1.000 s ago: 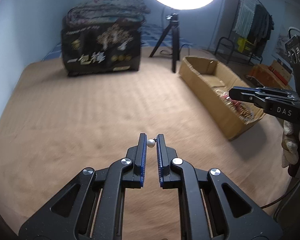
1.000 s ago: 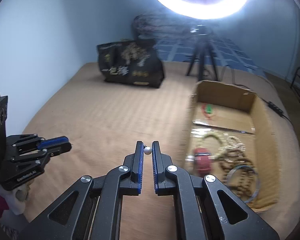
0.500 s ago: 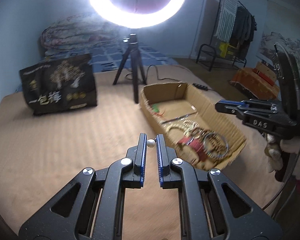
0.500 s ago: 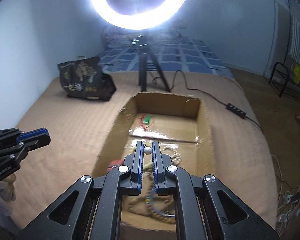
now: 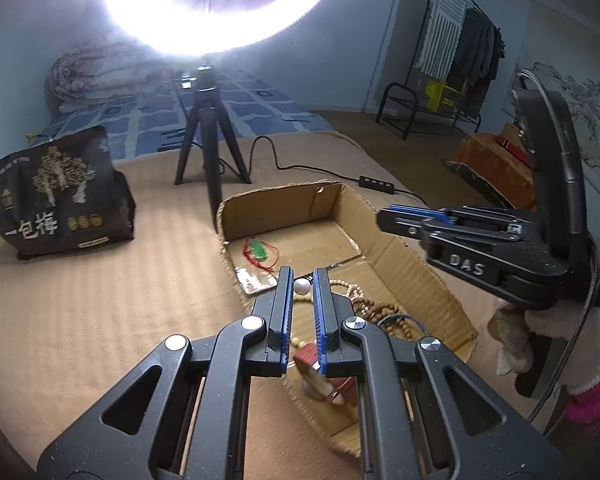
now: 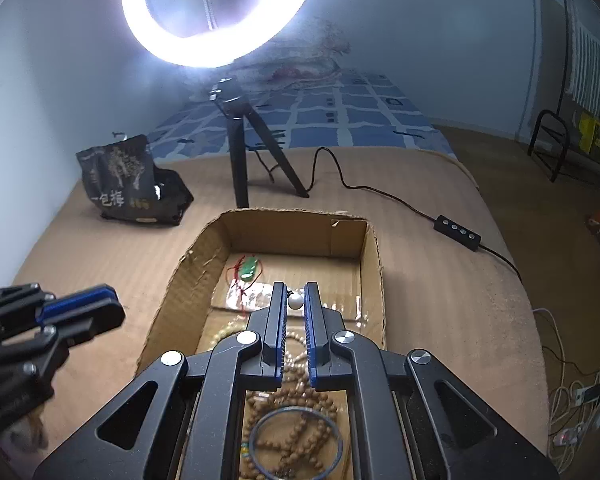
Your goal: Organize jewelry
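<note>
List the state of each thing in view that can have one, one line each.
Left gripper: fingers shut on a small white bead.
Right gripper: fingers shut on a second small white bead.
Brown cardboard box: open-topped, jewelry inside.
White ring light: switched on.
Black printed bag: standing upright.
Thin blue bangle: lying flat in the box on brown wooden beads.

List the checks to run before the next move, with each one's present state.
1. Left gripper shut on its white bead: ok.
2. Right gripper shut on the second white bead: ok.
3. Right gripper above the cardboard box: ok.
4. Bare floor at its far end, beyond the wooden bead bracelets: ok.
5. Grippers apart from each other: ok.
6. Height above the box floor: cannot tell.
</note>
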Motion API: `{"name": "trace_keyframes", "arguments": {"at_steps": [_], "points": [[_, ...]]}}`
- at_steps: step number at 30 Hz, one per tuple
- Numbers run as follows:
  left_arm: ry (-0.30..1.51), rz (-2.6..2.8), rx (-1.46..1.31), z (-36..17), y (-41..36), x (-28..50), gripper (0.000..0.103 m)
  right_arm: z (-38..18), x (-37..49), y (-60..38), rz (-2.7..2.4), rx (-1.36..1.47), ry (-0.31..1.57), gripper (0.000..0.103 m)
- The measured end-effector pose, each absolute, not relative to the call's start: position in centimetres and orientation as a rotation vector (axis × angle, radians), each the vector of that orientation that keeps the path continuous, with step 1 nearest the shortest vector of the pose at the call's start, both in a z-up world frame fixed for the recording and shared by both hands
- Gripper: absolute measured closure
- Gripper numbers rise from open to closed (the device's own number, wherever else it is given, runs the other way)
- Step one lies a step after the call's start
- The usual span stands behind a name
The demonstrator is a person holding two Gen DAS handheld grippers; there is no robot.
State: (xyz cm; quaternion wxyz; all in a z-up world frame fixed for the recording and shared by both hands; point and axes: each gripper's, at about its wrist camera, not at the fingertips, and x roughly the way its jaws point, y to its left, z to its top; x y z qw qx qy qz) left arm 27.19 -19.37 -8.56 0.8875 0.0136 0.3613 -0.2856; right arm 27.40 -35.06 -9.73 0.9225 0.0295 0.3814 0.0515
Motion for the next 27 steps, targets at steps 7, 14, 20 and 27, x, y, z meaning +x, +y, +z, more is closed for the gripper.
{"name": "trace_keyframes", "arguments": {"at_steps": [7, 14, 20, 27], "points": [[0.758, -0.617, 0.047, -9.0, -21.2, 27.3, 0.095, -10.3, 28.5, -35.6, 0.107, 0.098, 0.792, 0.096], [0.776, -0.617, 0.052, -9.2, -21.7, 27.4, 0.094, -10.4, 28.7, -35.9, 0.088, 0.101, 0.799, 0.072], [0.761, -0.598, 0.049, -8.9, -21.3, 27.2, 0.058, -10.3, 28.6, -35.8, 0.064, 0.087, 0.799, 0.050], [0.769, -0.583, 0.051, -8.7, -20.9, 27.0, 0.049, -9.6, 28.3, -35.9, 0.025, 0.071, 0.784, 0.035]]}}
